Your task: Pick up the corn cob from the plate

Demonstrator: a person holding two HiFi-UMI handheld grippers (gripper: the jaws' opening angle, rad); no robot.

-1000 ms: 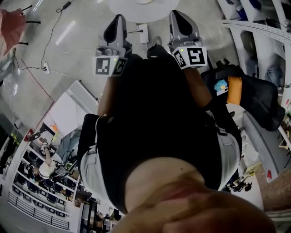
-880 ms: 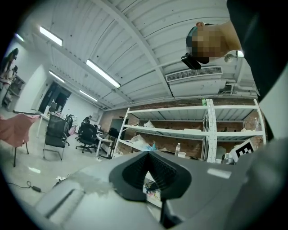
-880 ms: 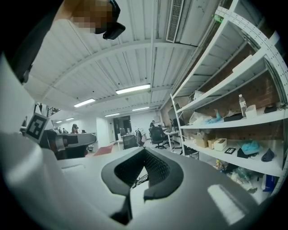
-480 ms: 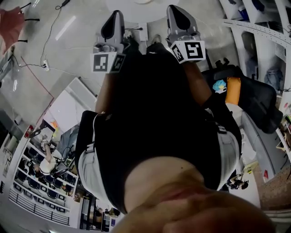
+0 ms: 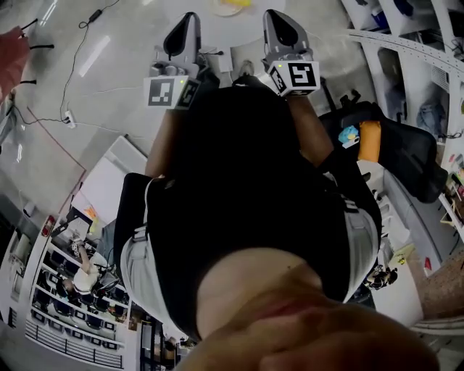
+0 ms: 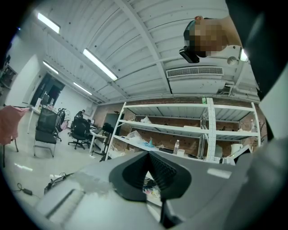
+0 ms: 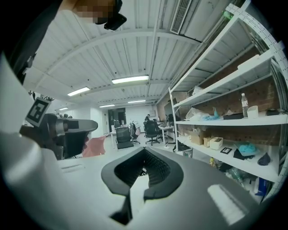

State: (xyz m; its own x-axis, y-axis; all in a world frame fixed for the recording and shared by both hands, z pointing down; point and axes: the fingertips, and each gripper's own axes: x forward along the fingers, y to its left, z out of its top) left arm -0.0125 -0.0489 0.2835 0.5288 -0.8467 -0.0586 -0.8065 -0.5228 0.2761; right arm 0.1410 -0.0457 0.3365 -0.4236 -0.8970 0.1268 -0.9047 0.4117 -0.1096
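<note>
Grey workshop floor (image 5: 109, 87) fills the head view's upper half. Yellow corn cob (image 5: 236, 3) lies on a pale round plate (image 5: 220, 10) at twelve o'clock, at the frame edge, beyond both tools. Left tongs (image 6: 147, 155) and right tongs (image 7: 144, 150) are each closed, tips together, nothing between them.

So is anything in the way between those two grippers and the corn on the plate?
Nothing visible. In the head view the left gripper and right gripper, both shut and empty, point toward the plate at the top edge, where a yellow shape, probably the corn cob, lies.
</note>
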